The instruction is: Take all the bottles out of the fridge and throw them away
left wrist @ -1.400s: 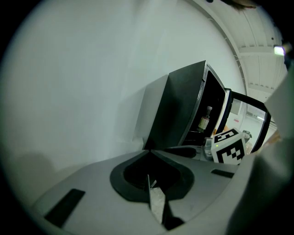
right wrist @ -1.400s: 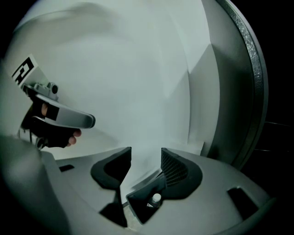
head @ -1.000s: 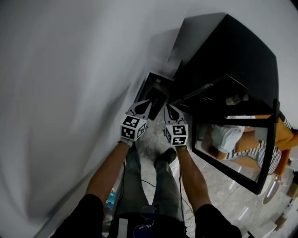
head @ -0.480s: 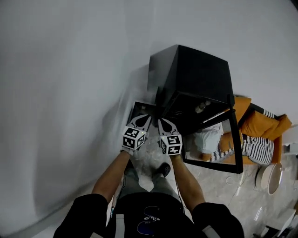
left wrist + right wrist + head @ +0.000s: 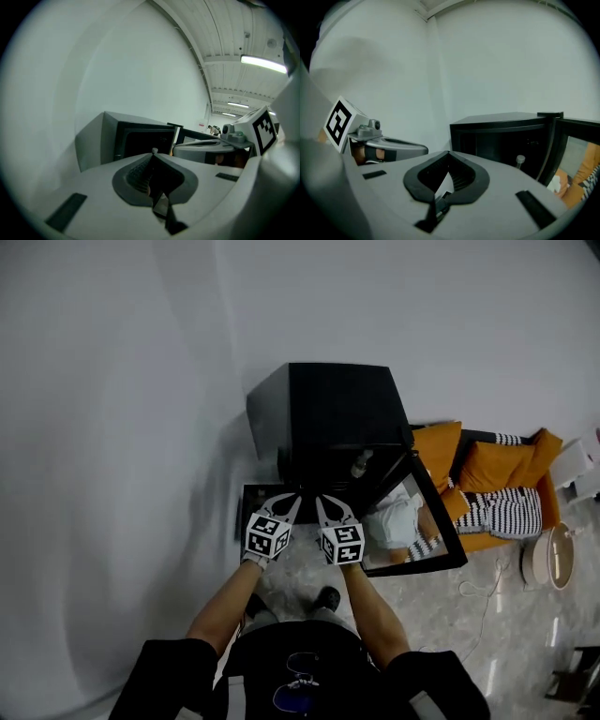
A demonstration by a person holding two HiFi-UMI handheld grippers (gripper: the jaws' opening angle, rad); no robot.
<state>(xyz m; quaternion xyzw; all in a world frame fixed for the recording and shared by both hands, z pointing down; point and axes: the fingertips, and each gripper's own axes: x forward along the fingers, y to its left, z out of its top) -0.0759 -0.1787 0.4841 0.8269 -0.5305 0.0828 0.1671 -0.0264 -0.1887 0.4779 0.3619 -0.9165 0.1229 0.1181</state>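
Observation:
A black fridge [image 5: 323,413] stands against the white wall with its glass door [image 5: 417,535] swung open to the right. One bottle [image 5: 359,463] with a pale cap [image 5: 519,161] stands just inside the opening. Both grippers hang side by side in front of the fridge. My left gripper [image 5: 297,497] is shut, its tips meeting [image 5: 153,151], with nothing between them. My right gripper [image 5: 318,502] is shut and empty too, tips together [image 5: 447,152]. A black open bin [image 5: 246,510] sits on the floor left of the fridge, partly hidden by the left gripper.
An orange sofa with striped cushions [image 5: 492,479] stands behind the open door. A round white device [image 5: 548,559] and a loose cable [image 5: 478,592] lie on the marble floor at right. The person's shoe [image 5: 328,598] is below the grippers. The white wall fills the left.
Both grippers have risen together and stay shut and empty. The head view has pulled up and back, so the fridge has shifted from upper right toward the middle and looks smaller.

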